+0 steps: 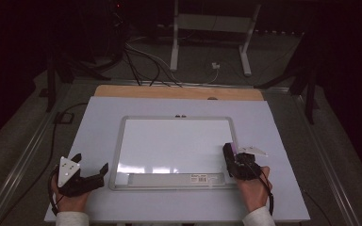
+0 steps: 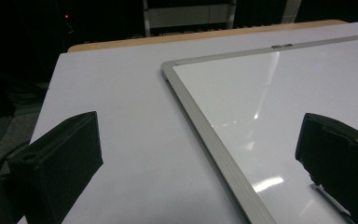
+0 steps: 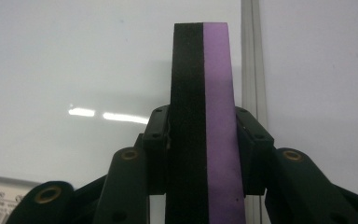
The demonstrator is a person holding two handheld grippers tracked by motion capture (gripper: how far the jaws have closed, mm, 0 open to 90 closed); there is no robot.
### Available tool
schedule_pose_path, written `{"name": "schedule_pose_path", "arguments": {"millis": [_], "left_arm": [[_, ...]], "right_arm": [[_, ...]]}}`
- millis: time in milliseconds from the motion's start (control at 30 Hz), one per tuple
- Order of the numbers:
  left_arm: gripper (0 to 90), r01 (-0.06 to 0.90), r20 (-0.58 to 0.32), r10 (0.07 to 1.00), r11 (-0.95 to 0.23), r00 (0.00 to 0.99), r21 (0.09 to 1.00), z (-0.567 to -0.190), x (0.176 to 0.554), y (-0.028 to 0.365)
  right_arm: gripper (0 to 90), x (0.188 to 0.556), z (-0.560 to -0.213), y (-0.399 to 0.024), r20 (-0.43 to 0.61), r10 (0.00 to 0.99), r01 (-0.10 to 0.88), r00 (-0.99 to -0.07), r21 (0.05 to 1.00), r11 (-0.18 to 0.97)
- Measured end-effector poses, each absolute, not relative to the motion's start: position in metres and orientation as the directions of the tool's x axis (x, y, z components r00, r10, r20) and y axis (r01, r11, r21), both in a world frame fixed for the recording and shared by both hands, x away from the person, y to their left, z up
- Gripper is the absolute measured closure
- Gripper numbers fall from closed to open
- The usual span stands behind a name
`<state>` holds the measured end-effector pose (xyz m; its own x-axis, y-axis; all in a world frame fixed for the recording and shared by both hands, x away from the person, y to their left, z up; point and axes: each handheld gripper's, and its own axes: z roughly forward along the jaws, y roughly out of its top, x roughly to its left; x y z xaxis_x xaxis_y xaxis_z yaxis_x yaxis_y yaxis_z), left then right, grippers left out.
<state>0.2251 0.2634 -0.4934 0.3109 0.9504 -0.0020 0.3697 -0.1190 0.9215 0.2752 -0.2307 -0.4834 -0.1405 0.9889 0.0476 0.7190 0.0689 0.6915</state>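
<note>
Right gripper (image 1: 231, 151): fingers clamped on the eraser (image 3: 204, 126), a block with a black half and a purple half, seen close in the right gripper view.
Eraser position: at the right edge of the whiteboard (image 1: 169, 141), over its near right corner; the high view shows it as a small dark block with a purple tip.
Left gripper (image 1: 92, 165): fingers apart with nothing between them, just left of the whiteboard's near left corner.
Left gripper view: one finger (image 2: 60, 158) over the bench, the other over the board's face.
Whiteboard: blank, grey-framed, with a tray (image 1: 176, 178) along its near edge.
Bench (image 1: 99, 122): white top, with a wooden strip (image 1: 179, 92) at the far edge.
Room: dark, with cables (image 1: 141, 61) on the floor and a white stand (image 1: 212, 28) beyond.
</note>
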Motion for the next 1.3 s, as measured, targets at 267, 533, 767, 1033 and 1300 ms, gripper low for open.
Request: {"name": "schedule_pose_path", "arguments": {"millis": [267,533,767,1033,1300], "left_arm": [[1.1,0.367,-0.005,0.951,-0.114,0.310,0.923,-0.493,0.225,0.264],[1.1,0.367,-0.003,0.950,-0.118,0.312,0.923,-0.493,0.225,0.263],[1.1,0.367,-0.004,0.950,-0.117,0.313,0.923,-0.493,0.224,0.263],[1.1,0.367,-0.002,0.950,-0.119,0.314,0.922,-0.493,0.225,0.263],[1.1,0.367,-0.003,0.950,-0.118,0.313,0.923,-0.493,0.225,0.263]], "right_arm": [[63.1,0.268,-0.487,-0.234,0.060,0.992,0.736,-0.110,0.675,0.041],[63.1,0.262,-0.487,-0.235,0.061,0.994,0.737,-0.094,0.675,0.028],[61.4,0.264,-0.488,-0.236,0.075,0.993,0.739,-0.092,0.674,0.017],[29.8,0.267,-0.483,-0.240,0.101,0.987,0.709,-0.127,0.705,0.019],[14.9,0.270,-0.480,-0.243,0.173,0.971,0.692,-0.167,0.722,-0.010]]}}
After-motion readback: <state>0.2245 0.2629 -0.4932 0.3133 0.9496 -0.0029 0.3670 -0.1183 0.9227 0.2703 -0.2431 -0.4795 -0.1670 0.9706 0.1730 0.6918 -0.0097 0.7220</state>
